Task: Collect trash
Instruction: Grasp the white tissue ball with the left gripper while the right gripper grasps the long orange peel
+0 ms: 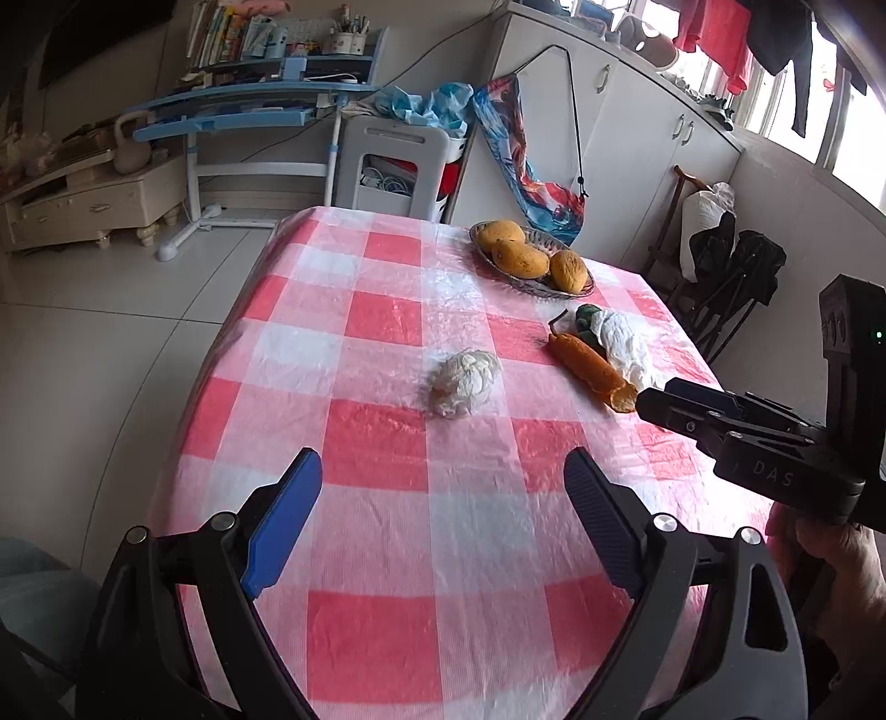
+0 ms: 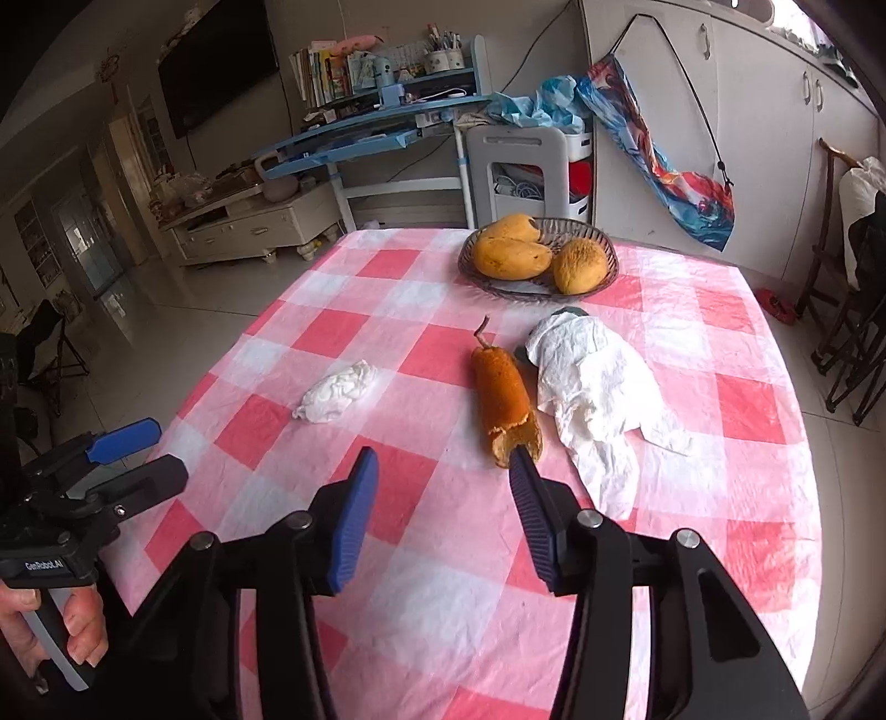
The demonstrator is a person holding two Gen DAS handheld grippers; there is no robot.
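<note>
Pink-checked plastic tablecloth (image 2: 354, 332): crumpled white tissue ball (image 2: 338, 396) mid-left, apart from both grippers. Right gripper (image 2: 443, 471) half-spread, left gripper (image 1: 443, 471) wide, both empty. Only the right view shows the dark television (image 2: 221, 61), upper left.

Mangoes (image 2: 512, 256) in basket (image 2: 601, 235), checked cloth (image 1: 387, 498).

A lived-in home: checked tablecloth (image 1: 387, 498), mango basket (image 2: 603, 235), study desk (image 1: 238, 105), wall TV (image 2: 216, 61), hanging laundry (image 1: 714, 33).

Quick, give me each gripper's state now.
Left gripper: open, holding nothing.
Right gripper: open, nothing between its fingers.
</note>
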